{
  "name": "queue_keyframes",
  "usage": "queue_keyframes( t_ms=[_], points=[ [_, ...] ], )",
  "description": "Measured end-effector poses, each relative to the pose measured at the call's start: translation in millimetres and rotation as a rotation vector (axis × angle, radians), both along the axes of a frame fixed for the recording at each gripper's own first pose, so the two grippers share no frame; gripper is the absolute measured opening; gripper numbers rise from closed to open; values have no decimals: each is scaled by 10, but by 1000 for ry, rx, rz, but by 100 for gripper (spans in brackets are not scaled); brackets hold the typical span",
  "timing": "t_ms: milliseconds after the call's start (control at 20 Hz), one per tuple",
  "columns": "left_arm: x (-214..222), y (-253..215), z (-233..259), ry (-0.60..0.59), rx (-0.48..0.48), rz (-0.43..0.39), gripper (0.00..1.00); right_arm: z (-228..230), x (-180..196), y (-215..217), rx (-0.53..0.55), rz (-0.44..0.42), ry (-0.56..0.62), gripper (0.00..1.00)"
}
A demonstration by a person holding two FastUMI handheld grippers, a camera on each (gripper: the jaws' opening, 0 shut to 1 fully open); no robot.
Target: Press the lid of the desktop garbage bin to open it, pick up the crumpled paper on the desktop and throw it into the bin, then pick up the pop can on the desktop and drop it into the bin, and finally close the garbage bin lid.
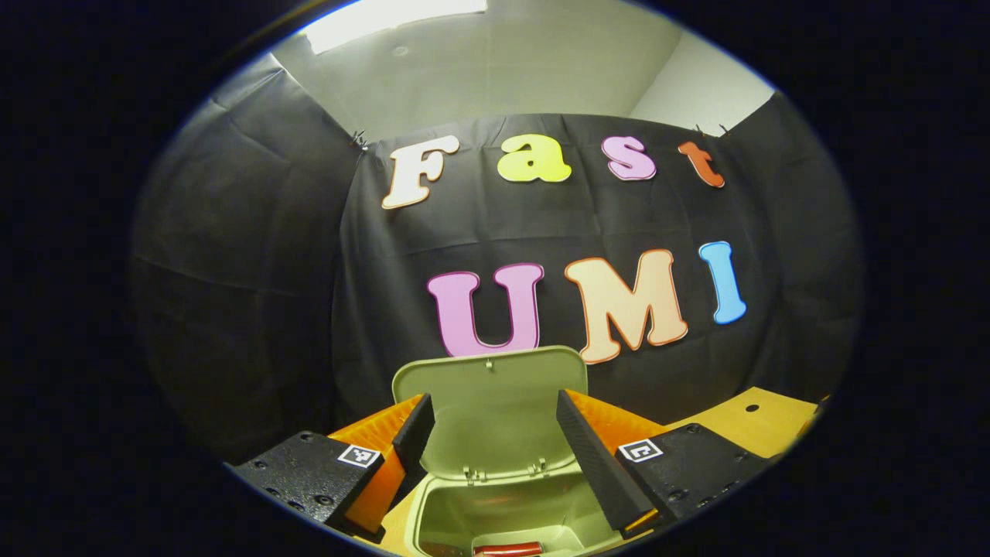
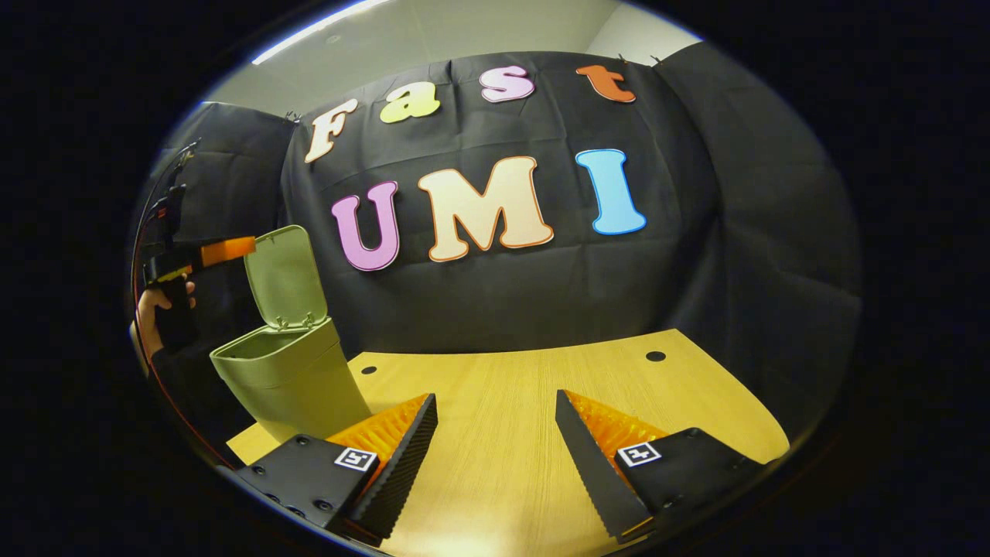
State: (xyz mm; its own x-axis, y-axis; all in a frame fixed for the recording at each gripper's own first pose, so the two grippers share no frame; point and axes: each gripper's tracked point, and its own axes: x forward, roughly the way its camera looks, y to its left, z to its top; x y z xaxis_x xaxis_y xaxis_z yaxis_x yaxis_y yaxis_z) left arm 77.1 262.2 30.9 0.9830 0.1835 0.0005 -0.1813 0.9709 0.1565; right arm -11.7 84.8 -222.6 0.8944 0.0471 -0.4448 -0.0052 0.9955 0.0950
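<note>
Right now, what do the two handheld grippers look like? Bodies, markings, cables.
Each gripper, left and right, has two wedge-shaped jaws with ribbed inner faces, on black textured blocks with screw holes. Each block carries a small square black-and-white marker. In the right gripper view, the left gripper shows a black body with an orange front part and thin cables rising behind; the hand holding it has a dark sleeve.

walls: black cloth (image 2: 503, 294) draped round the booth, kinda wrinkly, clipped up along the top | above it: plain pale wall (image 1: 503, 70) and ceiling | light: bright ceiling panel (image 1: 387, 19) top left in the left gripper view | furniture: light wood bench (image 2: 526, 410), curved far edge, couple of small dark holes (image 2: 656, 356)
</note>
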Motion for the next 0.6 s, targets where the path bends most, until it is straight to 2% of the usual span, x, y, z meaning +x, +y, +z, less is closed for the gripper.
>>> queue_keyframes(
  t_ms=[150, 200, 250, 300, 350, 400, 450, 600],
  points=[
    [240, 160, 199, -24, 24, -5, 99, -31, -43, 60, -30, -10, 17, 97],
    [323, 194, 264, -33, 29, -11, 94, -8, -53, 48, -47, -16, 15, 96],
    [400, 212, 288, -35, 28, -22, 99, 25, -55, 46, -56, -22, 12, 96],
    [471, 224, 283, -27, 23, -33, 99, 51, -60, 41, -65, -27, 7, 96],
    [541, 251, 268, -18, 13, -36, 94, 62, -60, 23, -75, -34, 3, 96],
    [595, 272, 241, -9, -4, -39, 99, 58, -64, -3, -86, -42, 3, 96],
    [629, 279, 210, -2, -25, -42, 99, 57, -65, -23, -91, -51, 7, 94],
    [663, 276, 63, 35, -64, -46, 100, 31, -89, -34, -84, -64, 18, 96]
  ],
)
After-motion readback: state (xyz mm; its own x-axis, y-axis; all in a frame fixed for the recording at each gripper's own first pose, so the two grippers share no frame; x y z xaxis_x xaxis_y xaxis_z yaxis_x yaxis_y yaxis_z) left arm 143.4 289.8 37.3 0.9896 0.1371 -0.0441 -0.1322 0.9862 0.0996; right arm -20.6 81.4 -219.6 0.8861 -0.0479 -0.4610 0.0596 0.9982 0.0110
